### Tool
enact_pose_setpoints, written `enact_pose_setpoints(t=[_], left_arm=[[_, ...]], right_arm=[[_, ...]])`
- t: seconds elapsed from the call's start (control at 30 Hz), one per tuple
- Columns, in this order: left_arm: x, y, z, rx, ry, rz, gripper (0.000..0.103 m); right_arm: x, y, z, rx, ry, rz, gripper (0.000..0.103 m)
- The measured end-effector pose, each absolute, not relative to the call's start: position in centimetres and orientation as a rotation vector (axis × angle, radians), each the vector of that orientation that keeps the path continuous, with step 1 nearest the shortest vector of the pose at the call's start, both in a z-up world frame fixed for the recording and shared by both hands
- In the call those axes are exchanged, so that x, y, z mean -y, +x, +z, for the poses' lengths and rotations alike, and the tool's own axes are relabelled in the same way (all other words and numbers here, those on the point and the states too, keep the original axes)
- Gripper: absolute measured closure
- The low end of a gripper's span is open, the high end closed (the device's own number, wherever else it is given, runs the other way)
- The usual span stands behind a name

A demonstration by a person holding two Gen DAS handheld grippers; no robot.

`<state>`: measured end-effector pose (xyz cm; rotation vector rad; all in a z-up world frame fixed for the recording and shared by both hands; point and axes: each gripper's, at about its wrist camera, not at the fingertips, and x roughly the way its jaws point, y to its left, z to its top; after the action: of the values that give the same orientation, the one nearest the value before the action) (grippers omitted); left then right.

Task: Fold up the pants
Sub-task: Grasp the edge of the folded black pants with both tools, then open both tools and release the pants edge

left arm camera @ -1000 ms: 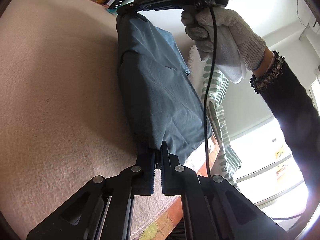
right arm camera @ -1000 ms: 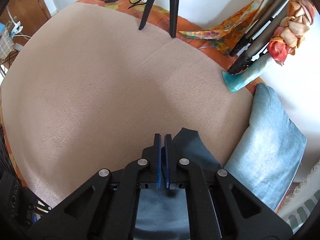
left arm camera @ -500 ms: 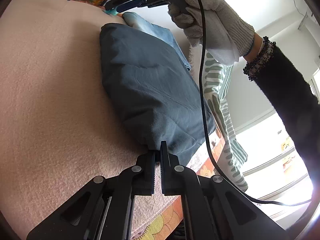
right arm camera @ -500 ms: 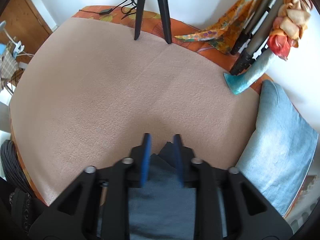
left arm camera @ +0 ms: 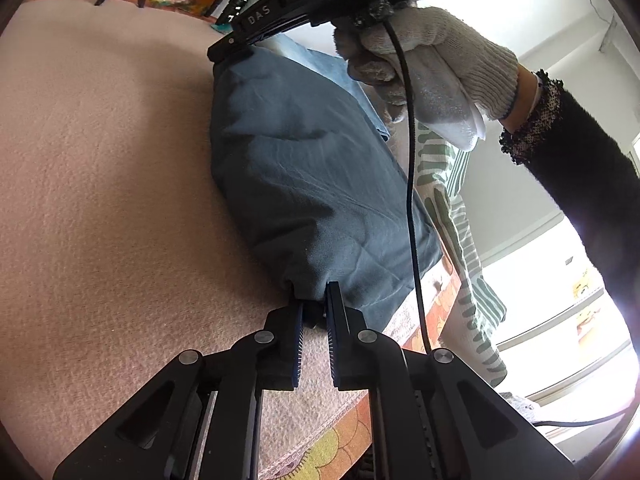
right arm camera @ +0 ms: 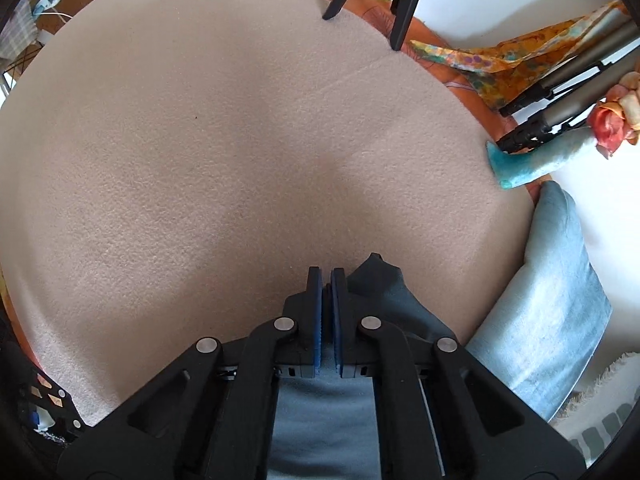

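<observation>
Both claws grip the pants [left arm camera: 304,184], one at each end of the folded bundle. Left claw [left arm camera: 314,312]: its jaws are opening a little, yet a bunched corner of dark blue cloth sits between the pads at the bundle's near end. Right claw [right arm camera: 326,312]: jaws pressed nearly together with a thin layer of the cloth pinched between them; in the left view it shows at the far corner [left arm camera: 230,46], carried by a gloved hand [left arm camera: 424,60] with a cable hanging from it.

The pants lie on a beige blanket [right arm camera: 200,160], close to its right edge in the left view, where the orange patterned border [left arm camera: 348,440] shows. Just past that side lie a pale blue pillow [right arm camera: 560,300] and a green striped cloth [left arm camera: 452,208].

On the other side of the pants the blanket runs wide and bare. Tripod legs [right arm camera: 400,12] stand at its far edge, and folded poles [right arm camera: 568,88] lie at the far right corner.
</observation>
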<state>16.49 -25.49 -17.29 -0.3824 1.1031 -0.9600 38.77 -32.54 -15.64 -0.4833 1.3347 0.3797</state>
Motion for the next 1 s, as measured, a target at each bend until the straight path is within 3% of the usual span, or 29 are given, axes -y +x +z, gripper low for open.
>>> enact_pose_setpoints(t=[0.23, 0.6, 0.63, 0.7, 0.8, 0.93, 1.0], left_arm=[[25.6, 15.9, -17.2, -1.09, -0.377, -0.968, 0.099], [25.6, 13.9, -17.3, -1.118, -0.317, -1.003, 0.103], [25.5, 13.9, -16.8, -1.114, -0.306, -0.998, 0.103], [24.8, 14.3, -16.0, -1.101, -0.295, -0.985, 0.103], [23.7, 15.2, -14.9, -1.08, -0.288, -0.961, 0.094], [22.4, 17.2, -13.7, -1.05, -0.27, -0.91, 0.067], [22.1, 18.5, -13.4, -1.054, -0.28, -0.879, 0.057]], right_arm=[[35.0, 38.7, -12.6, -1.264, -0.422, 0.261, 0.1], [36.1, 41.4, -15.8, -1.272, -0.27, 0.182, 0.099], [36.5, 41.3, -15.3, -1.257, -0.242, 0.185, 0.097], [37.4, 40.8, -13.8, -1.231, -0.194, 0.194, 0.078], [39.5, 38.9, -11.3, -1.166, -0.104, 0.188, 0.062], [44.1, 35.0, -8.5, -1.093, 0.031, 0.146, 0.058], [46.8, 32.6, -7.7, -1.065, 0.112, 0.126, 0.044]])
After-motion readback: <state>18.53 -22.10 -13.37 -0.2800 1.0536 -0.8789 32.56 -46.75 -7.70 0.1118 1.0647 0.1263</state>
